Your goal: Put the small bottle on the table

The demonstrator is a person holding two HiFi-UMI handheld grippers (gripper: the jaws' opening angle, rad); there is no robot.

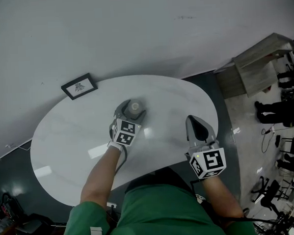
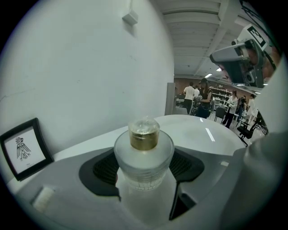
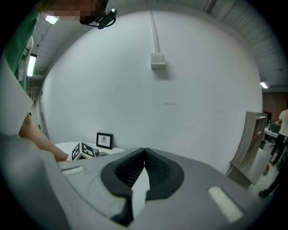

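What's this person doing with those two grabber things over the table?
A person holds a gripper in each hand. The left gripper is clamped on a small frosted bottle with a gold cap, over the middle of the white table. The right gripper is shut and empty. Whether the bottle touches the table is unclear.

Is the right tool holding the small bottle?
No, the right tool has its jaws shut together on nothing; the small bottle sits between the jaws of the left tool.
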